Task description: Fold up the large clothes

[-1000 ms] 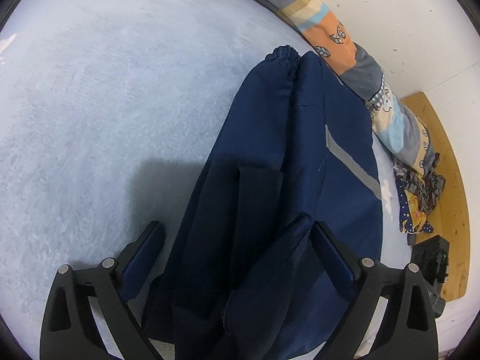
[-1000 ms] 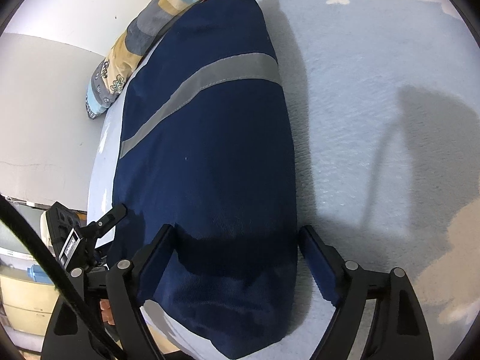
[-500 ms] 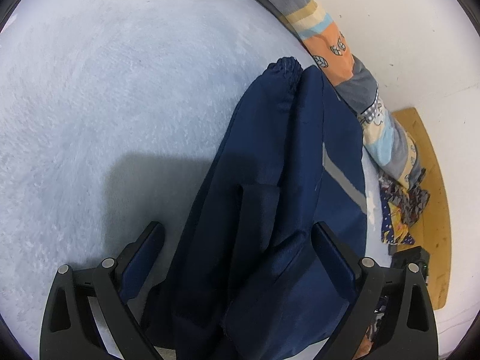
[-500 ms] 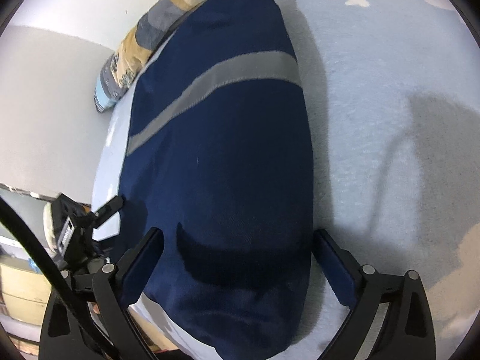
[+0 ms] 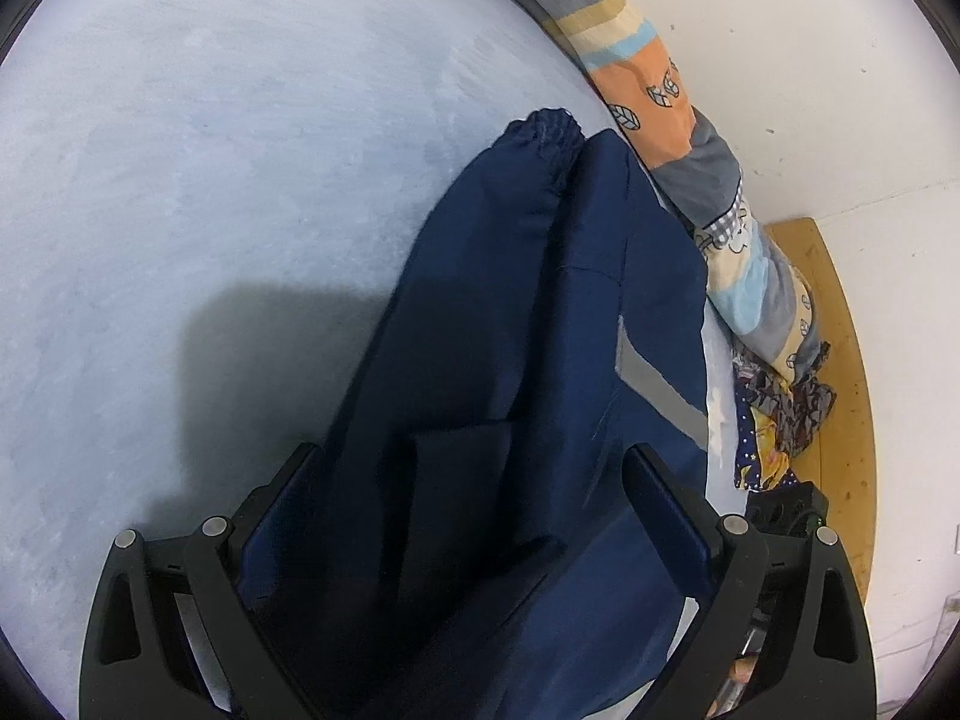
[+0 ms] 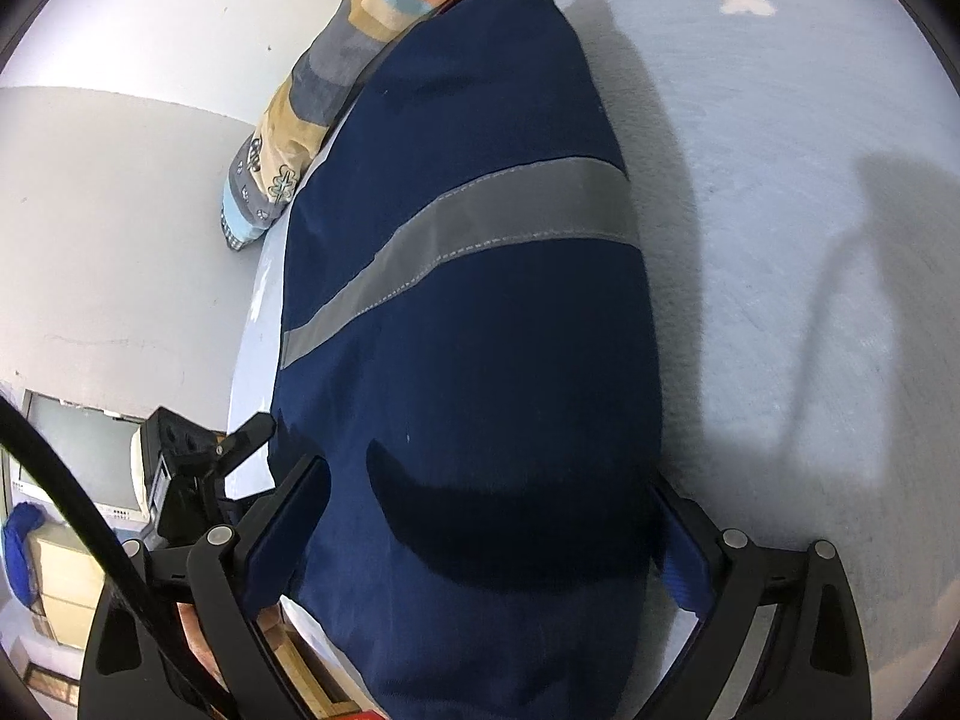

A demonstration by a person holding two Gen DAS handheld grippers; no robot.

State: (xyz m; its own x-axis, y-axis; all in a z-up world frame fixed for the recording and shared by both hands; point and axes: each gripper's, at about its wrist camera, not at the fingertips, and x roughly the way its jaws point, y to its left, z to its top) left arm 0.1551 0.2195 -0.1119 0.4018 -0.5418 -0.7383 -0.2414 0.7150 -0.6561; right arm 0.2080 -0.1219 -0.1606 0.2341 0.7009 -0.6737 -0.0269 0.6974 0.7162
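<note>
My right claw [image 6: 489, 525] is spread wide over the near end of the folded navy jacket [image 6: 468, 312] w/ grey reflective stripe [image 6: 456, 240], which lies on the light-blue bed [image 6: 780, 180] beside a patterned blanket [image 6: 312, 102]; fabric sits btwn the fingers but pads don't press it. Left claw [image 5: 474, 507] is also spread, w/ the jacket's [image 5: 540, 330] folded sleeve side btwn its fingers, cuff [image 5: 549, 126] pointing away. No readable labels or writing; vs a sec ago the right claw has opened a bit wider and the jacket hasn't shifted.
</note>
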